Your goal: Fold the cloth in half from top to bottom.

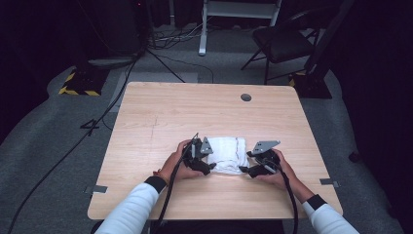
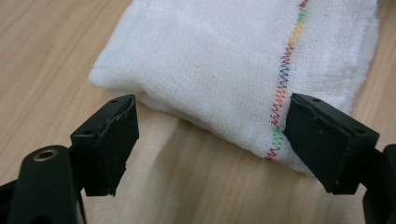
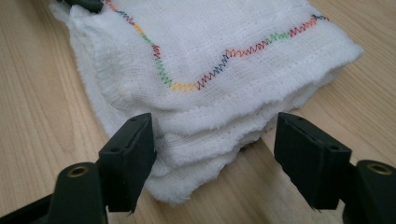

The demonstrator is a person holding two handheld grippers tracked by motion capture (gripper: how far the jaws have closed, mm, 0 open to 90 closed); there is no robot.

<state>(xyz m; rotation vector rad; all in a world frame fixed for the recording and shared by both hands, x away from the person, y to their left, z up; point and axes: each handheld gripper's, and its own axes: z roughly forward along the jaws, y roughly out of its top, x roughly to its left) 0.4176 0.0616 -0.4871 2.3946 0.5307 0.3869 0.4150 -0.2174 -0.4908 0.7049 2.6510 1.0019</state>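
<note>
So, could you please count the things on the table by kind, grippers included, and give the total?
Folded white cloth with multicoloured stitching: 1
Hand-held grippers, both open at the cloth's ends: 2, the left gripper and the right gripper
Total: 3, all on the wooden table

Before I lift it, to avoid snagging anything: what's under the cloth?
The folded cloth lies on the bare wooden table. Anything between its layers is hidden.
</note>
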